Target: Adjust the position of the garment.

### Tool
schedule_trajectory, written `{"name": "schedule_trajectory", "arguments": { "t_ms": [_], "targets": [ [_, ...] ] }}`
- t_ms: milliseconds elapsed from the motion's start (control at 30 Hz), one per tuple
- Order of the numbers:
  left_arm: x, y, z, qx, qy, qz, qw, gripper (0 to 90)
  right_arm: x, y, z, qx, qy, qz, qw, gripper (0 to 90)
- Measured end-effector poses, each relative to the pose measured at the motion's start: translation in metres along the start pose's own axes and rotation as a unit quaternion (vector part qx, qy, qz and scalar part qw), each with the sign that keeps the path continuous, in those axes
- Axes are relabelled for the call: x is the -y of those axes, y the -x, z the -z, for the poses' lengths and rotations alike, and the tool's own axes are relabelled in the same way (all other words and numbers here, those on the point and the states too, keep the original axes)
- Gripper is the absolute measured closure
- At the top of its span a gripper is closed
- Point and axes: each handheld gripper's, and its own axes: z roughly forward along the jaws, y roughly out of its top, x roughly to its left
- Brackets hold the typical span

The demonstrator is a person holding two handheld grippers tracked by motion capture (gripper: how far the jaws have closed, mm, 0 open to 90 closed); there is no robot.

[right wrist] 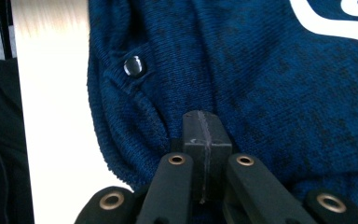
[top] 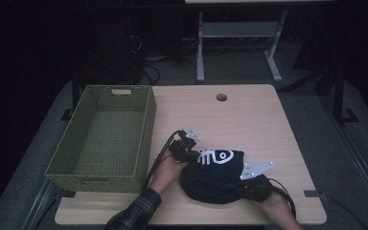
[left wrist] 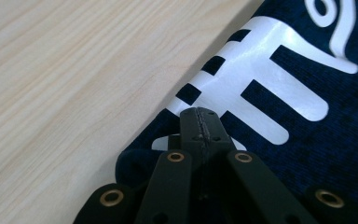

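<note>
- Near front edge of tabletop [top: 249, 115], right of centre: folded dark-blue garment [top: 215, 177] w/ white print, lying flat in a bundle.
- L gripper [top: 188, 152] at garment's left edge, beside the print; jaws closed tight. In left gripper view the tips [left wrist: 200, 122] sit on the hem right at the white print [left wrist: 261, 88]; looks like a pinch on a thin fold of cloth, but can't confirm fabric is actually between the pads.
- R gripper [top: 249, 184] at garment's front-right side; jaws closed too. Right gripper view: tips [right wrist: 204, 128] pressed into knit next to a small snap button [right wrist: 134, 65]. Same caveat, grip on cloth likely, not certain.
- Step in hand (my read): take bundle from both sides for a lift toward the basket.
- To do it well: keep both pinches firm, raise both hands together + level so folds don't spill open; check cloth is really caught before lifting; clear basket's near-right wall before lowering.
- Risk: a thin pinch slips, garment unfolds or droops off one side.
- Container: green woven basket [top: 146, 139] at left edge of tabletop, overhanging slightly; nothing inside. Apart from garment, L gripper close to its right wall.
</note>
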Motion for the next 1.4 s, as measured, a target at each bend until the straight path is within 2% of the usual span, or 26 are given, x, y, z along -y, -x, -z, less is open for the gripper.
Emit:
{"name": "schedule_trajectory", "arguments": {
  "t_ms": [200,367,467,533,600,667,767,833,933,1067,1200,1400],
  "targets": [
    [-0.007,0.000,-0.005,0.010,-0.007,-0.011,0.9999,90.0,-0.003,-0.015,-0.008,-0.018,-0.004,0.026,0.9995,89.9],
    [-0.007,0.000,0.000,0.016,0.006,-0.012,0.9998,90.0,-0.005,-0.014,-0.007,-0.023,0.001,0.031,0.9993,89.8],
    [-0.007,0.003,0.011,0.029,0.028,-0.004,0.9992,90.0,-0.009,-0.013,0.004,-0.010,0.030,0.030,0.9991,89.8],
    [-0.006,0.009,0.019,0.030,0.039,-0.008,0.9987,90.0,-0.011,-0.009,0.014,0.004,0.055,0.024,0.9982,89.7],
    [-0.006,0.017,0.028,0.033,0.047,-0.016,0.9982,89.9,-0.011,-0.003,0.021,0.024,0.065,0.022,0.9974,89.7],
    [-0.003,0.026,0.037,0.038,0.055,-0.019,0.9976,90.0,-0.010,0.003,0.025,0.038,0.068,0.010,0.9969,89.7],
    [0.006,0.038,0.045,0.039,0.041,-0.026,0.9980,89.9,-0.005,0.012,0.024,0.051,0.055,-0.004,0.9972,89.7],
    [0.014,0.042,0.044,0.035,0.022,-0.031,0.9987,89.8,-0.002,0.016,0.020,0.052,0.041,-0.009,0.9978,89.7],
    [0.021,0.042,0.036,0.037,0.008,-0.023,0.9990,89.9,0.001,0.018,0.014,0.048,0.027,-0.014,0.9984,89.7],
    [0.023,0.043,0.021,0.026,-0.015,-0.042,0.9987,90.0,0.001,0.014,0.007,0.045,0.009,-0.013,0.9989,89.7],
    [0.021,0.040,0.016,0.017,-0.015,-0.052,0.9984,90.0,0.002,0.011,0.003,0.032,0.004,-0.015,0.9994,89.9],
    [0.020,0.036,0.016,0.024,-0.012,-0.045,0.9987,90.0,0.003,0.006,0.002,0.033,0.007,-0.009,0.9994,89.8]
  ]
}}
